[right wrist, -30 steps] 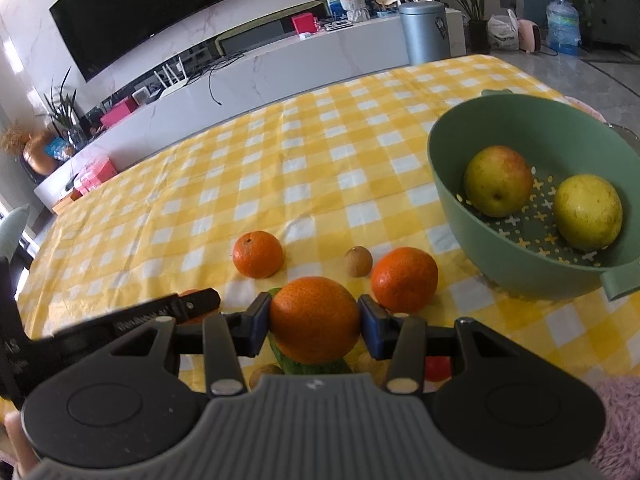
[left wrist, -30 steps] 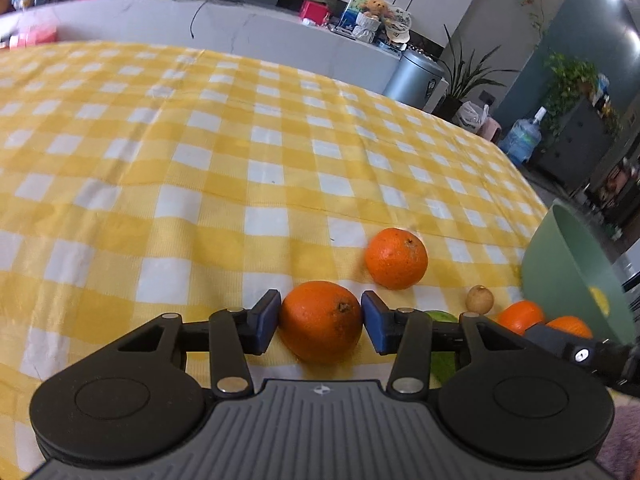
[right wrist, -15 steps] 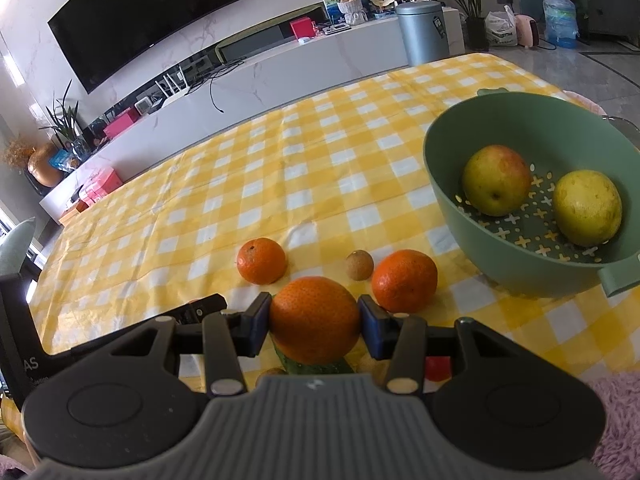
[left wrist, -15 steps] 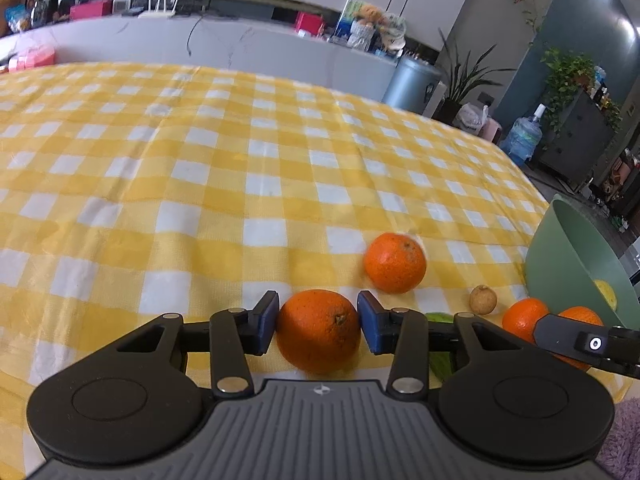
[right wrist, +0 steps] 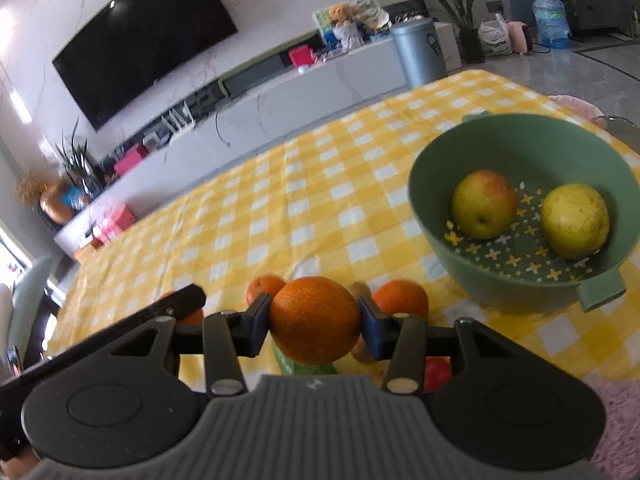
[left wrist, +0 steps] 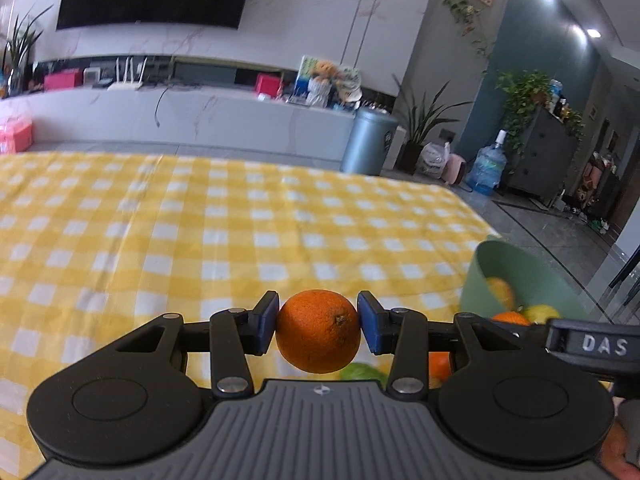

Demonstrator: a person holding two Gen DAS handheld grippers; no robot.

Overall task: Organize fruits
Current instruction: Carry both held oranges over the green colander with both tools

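Two oranges are held, one in each gripper. The left gripper clamps an orange across its middle, raised above the yellow checked tablecloth. The right gripper clamps a larger orange the same way, above loose fruit near the cloth's near edge. Each looks firm, round and fairly light, with pebbled skin that should grip well; squeezing across the widest part suits it, since a round fruit can roll out. A green bowl near the cloth's right edge holds two yellow-green fruits. White letters "DAS" show on the other gripper's black finger.
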